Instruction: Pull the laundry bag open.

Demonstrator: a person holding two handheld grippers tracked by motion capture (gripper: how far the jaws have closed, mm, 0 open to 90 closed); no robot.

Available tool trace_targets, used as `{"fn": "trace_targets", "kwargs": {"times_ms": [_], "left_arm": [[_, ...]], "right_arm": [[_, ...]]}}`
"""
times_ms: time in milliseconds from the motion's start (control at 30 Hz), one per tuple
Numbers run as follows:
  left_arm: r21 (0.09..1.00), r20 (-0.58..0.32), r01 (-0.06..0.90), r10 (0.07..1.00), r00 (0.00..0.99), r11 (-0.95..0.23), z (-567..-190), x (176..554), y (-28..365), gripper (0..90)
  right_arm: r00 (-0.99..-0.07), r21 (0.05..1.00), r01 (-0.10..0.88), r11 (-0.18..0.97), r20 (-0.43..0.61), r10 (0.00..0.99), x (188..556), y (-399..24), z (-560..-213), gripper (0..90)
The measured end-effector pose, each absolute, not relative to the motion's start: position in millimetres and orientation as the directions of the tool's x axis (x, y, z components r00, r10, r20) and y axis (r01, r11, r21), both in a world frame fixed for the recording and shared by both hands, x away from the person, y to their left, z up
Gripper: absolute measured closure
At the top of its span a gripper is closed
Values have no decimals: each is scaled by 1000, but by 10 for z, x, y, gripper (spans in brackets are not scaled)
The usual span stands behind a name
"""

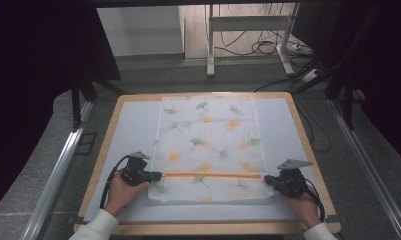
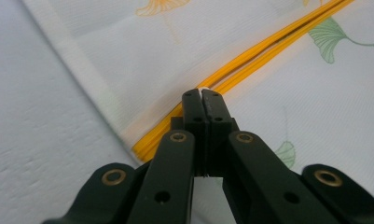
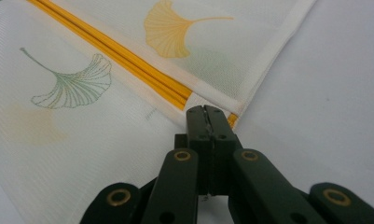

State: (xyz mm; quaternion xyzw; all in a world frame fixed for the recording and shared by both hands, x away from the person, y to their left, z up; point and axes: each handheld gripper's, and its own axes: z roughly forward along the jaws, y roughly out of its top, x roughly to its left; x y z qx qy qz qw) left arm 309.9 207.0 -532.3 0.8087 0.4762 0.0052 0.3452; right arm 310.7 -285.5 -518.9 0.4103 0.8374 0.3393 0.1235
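Observation:
A white mesh bag (image 1: 208, 135) printed with green and orange ginkgo leaves lies flat on the table (image 1: 133, 125). An orange zipper (image 1: 213, 175) crosses it near its front edge. My left gripper (image 1: 158, 176) sits at the zipper's left end. In the left gripper view its jaws (image 2: 203, 93) are shut, with a small white piece pinched at their tips over the zipper (image 2: 268, 42). My right gripper (image 1: 267, 179) sits at the zipper's right end. In the right gripper view it (image 3: 206, 109) is shut on the bag's corner, where the zipper (image 3: 119, 60) ends.
The table has a wooden rim (image 1: 100, 160) and a pale grey top. Metal rails (image 1: 58, 170) run along both sides. Behind the table stand a frame's legs (image 1: 210, 45) and loose cables (image 1: 263, 47) on the floor.

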Motion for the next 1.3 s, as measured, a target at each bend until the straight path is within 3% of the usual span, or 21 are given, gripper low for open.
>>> {"fn": "trace_targets", "kwargs": {"times_ms": [1167,1300], "left_arm": [[560,-318,780,798,512,-277,-5287,3027,2342,900],[559,-282,780,819,499,-283,-5284,3017,2396,900]], "right_arm": [[-636,669,602,436,71,769,3107,-2855,-5188,896],[-636,669,602,436,72,768,3108,-2856,-5188,897]]}}
